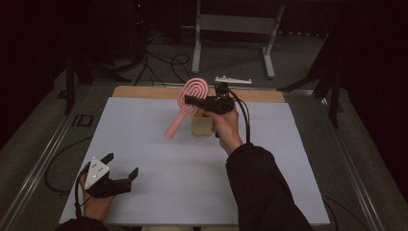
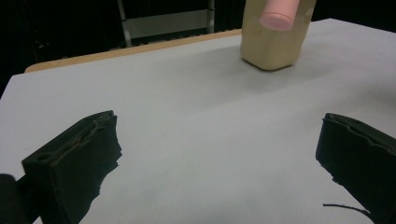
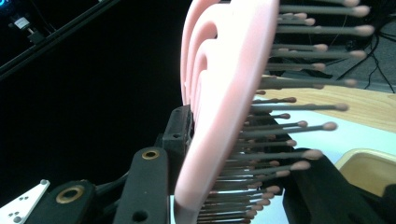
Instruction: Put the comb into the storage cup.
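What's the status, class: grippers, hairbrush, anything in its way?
Right gripper shut on pink hairbrush, held above the table. Left gripper open, empty. Tan cup stands just beneath the brush.

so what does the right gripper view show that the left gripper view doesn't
The right gripper view shows the pink hairbrush head close up, bristles sticking out, clamped in the right tongs. The left gripper view shows the left tongs open over the white table, and the brush's handle tip. Both show the tan cup.
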### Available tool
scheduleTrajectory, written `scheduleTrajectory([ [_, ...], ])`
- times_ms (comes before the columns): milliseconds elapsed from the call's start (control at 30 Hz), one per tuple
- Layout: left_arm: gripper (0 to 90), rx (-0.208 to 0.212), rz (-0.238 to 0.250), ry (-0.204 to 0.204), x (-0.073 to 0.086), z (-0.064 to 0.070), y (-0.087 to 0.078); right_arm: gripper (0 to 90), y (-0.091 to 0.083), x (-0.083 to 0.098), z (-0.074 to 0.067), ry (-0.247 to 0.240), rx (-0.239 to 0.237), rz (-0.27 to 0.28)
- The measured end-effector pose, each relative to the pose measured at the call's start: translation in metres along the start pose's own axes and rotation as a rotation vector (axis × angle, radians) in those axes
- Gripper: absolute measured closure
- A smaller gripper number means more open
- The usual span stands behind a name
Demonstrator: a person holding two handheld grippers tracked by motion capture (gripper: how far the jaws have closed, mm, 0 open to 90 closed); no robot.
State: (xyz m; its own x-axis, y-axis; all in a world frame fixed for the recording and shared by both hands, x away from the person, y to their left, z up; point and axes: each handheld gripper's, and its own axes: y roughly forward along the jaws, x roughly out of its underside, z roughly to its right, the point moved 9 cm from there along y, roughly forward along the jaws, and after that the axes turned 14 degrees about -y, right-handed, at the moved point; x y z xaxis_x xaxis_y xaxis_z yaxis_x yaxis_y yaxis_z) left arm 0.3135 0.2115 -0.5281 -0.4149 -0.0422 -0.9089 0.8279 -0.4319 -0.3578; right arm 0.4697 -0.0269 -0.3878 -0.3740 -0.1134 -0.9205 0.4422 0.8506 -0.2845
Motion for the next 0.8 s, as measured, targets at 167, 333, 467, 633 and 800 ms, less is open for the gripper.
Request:
scheduleTrajectory([
  [167,0.1,0.0,0.0,-0.001,0.0,0.0,0.0,63.3,-0.001,-0.003,0.002,-0.004,0.006,0.006],
  [333,0.1,0.0,-0.002,0.004,0.0,0.001,0.0,63.3,-0.001,-0.006,0.004,0.001,0.014,0.01],
  [467,0.0,0.0,-0.001,0.003,0.0,0.0,0.0,63.3,0.0,-0.008,0.005,0.004,0.017,0.015],
  [633,0.1,0.0,-0.001,0.003,0.001,0.001,0.0,63.3,0.001,-0.011,0.008,0.008,0.027,0.009],
  [800,0.0,0.0,-0.001,0.003,0.001,0.0,0.0,63.3,0.0,-0.014,0.013,0.014,0.04,0.009],
])
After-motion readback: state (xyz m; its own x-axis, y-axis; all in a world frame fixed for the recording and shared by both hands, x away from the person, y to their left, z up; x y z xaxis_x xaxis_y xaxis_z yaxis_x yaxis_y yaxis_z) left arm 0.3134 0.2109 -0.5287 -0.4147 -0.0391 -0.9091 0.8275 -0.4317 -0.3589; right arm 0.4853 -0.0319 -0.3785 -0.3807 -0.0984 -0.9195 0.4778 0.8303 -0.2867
